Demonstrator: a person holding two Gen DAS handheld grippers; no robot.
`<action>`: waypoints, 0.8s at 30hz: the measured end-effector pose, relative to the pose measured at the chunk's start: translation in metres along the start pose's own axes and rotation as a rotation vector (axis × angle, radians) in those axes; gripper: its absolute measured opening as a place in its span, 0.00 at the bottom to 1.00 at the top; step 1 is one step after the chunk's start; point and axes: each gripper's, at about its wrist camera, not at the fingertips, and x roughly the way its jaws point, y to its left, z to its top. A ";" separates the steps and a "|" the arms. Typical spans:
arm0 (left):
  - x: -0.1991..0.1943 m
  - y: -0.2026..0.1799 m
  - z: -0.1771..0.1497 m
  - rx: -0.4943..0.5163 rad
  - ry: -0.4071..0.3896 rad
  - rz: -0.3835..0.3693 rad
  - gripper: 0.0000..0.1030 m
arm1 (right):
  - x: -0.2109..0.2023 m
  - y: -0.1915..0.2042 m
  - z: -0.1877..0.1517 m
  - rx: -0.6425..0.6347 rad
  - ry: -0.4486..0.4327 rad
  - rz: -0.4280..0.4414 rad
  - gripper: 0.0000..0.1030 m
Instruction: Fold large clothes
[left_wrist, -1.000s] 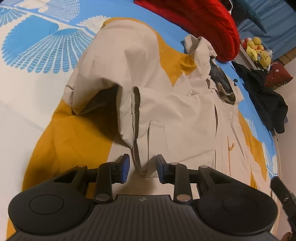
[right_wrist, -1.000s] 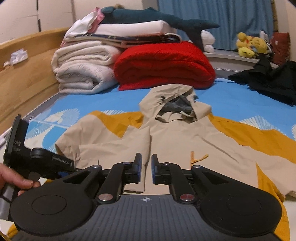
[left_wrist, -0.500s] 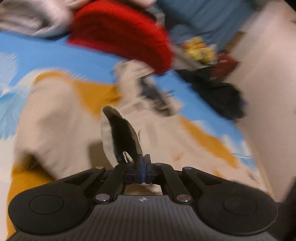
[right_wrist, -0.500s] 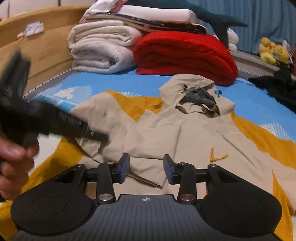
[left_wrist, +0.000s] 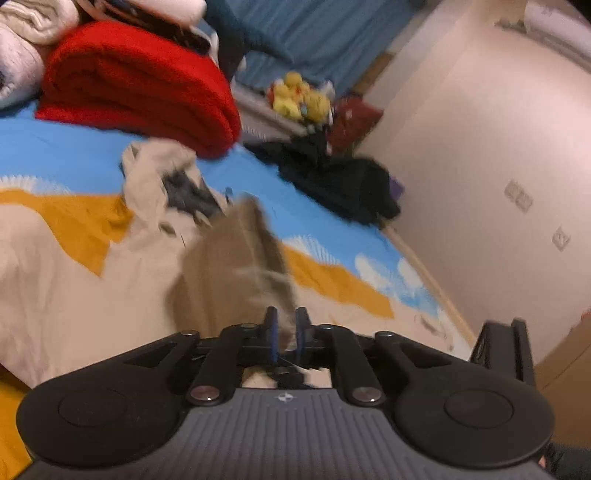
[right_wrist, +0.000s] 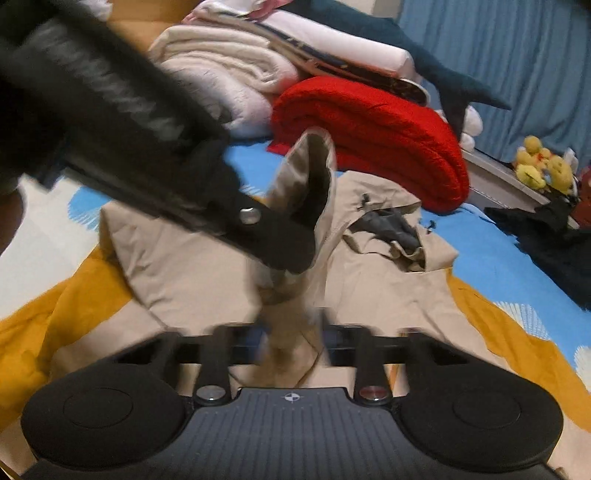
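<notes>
Your left gripper (left_wrist: 283, 328) has its jaws pinched on the sleeve (right_wrist: 306, 192), lifted over the jacket (right_wrist: 369, 280) on the bed (right_wrist: 491, 258), while your right gripper (right_wrist: 291, 332) sits just below it, jaws apart around hanging fabric, gripping nothing.

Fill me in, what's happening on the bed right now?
A person is folding a beige hooded jacket spread on the patterned bedsheet. The left hand-held gripper is pinched on a raised flap of the jacket's fabric, held up above the body of the garment. The right hand-held gripper sits low at the near part of the jacket with fabric between its blurred fingers; whether it grips is unclear. Folded blankets, including a red blanket, are stacked behind.
</notes>
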 end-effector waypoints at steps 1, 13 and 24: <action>-0.006 0.005 0.005 -0.008 -0.035 0.019 0.14 | 0.000 -0.005 0.002 0.028 -0.012 -0.014 0.12; -0.002 0.105 -0.005 -0.202 0.127 0.670 0.14 | -0.015 -0.145 -0.012 0.563 -0.078 -0.402 0.11; 0.014 0.130 -0.029 -0.270 0.248 0.716 0.17 | -0.009 -0.178 -0.031 0.702 -0.014 -0.652 0.37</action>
